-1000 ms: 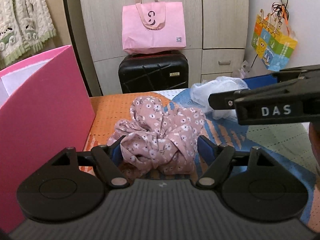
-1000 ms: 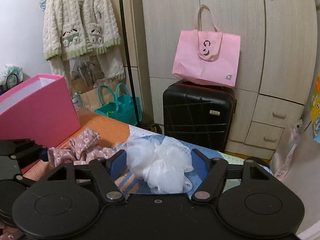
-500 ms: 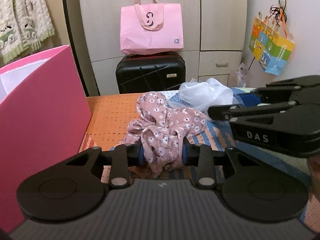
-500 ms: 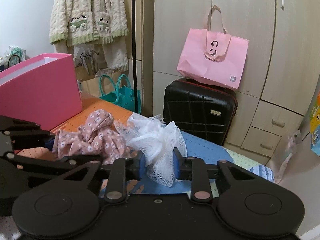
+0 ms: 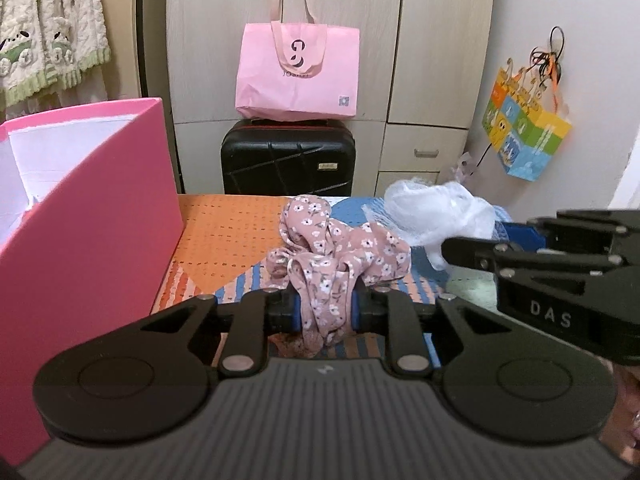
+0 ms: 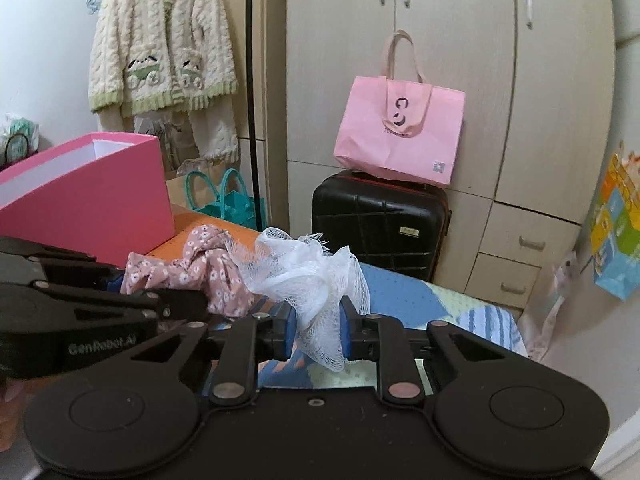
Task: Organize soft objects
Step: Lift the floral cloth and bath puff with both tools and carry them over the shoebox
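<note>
My left gripper (image 5: 325,312) is shut on a pink floral cloth (image 5: 340,252) and holds it above the patterned mat (image 5: 224,236). My right gripper (image 6: 318,330) is shut on a white mesh bath pouf (image 6: 304,268), also lifted. The pouf shows in the left wrist view (image 5: 436,210), right of the cloth. The cloth shows in the right wrist view (image 6: 192,268), left of the pouf. A pink open box (image 5: 80,216) stands at the left, also in the right wrist view (image 6: 88,196).
A black suitcase (image 5: 288,162) with a pink tote bag (image 5: 298,74) on it stands beyond the mat's far edge, against wardrobe doors. A cream cardigan (image 6: 160,40) hangs at the left. A teal bag (image 6: 224,200) sits on the floor.
Both grippers closed from open, the left on the floral cloth and the right on the pouf. Both items have since risen off the mat.
</note>
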`<state>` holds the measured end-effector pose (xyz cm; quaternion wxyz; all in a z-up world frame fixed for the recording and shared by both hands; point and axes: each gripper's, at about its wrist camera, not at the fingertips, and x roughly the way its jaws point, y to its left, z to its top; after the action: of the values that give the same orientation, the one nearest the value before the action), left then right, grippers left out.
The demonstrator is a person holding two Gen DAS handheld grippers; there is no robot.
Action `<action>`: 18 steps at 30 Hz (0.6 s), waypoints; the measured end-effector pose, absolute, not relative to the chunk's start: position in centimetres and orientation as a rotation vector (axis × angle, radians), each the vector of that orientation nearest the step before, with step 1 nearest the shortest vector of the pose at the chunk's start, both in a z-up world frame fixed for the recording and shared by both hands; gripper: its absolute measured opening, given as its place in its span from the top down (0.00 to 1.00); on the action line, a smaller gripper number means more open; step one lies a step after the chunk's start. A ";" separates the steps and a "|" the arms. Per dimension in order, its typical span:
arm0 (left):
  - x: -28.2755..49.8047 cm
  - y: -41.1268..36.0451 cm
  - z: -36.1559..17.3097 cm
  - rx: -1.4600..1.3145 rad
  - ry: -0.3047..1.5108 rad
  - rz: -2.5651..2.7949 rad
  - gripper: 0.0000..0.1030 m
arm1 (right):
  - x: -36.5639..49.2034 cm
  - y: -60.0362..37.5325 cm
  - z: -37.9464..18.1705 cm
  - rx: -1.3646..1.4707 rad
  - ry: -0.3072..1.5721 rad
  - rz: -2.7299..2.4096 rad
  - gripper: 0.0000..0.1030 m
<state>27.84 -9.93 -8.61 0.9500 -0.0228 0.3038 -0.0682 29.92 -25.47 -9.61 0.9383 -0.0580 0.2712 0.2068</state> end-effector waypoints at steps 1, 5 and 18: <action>27.5 -9.9 -8.4 -0.049 0.615 -0.142 0.80 | 29.4 -25.7 -9.4 -0.108 0.550 0.417 0.76; 26.0 -9.5 -7.7 -0.068 0.603 -0.163 0.80 | 27.3 -26.2 -8.8 -0.084 0.545 0.404 0.75; 22.6 -8.3 -7.7 -0.126 0.640 -0.227 0.80 | 21.6 -27.3 -9.4 0.010 0.568 0.385 0.74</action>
<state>22.58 -8.32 -7.72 0.9410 -0.0619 0.3137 -0.1112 21.64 -27.26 -9.43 0.9417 0.0049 0.2784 0.1886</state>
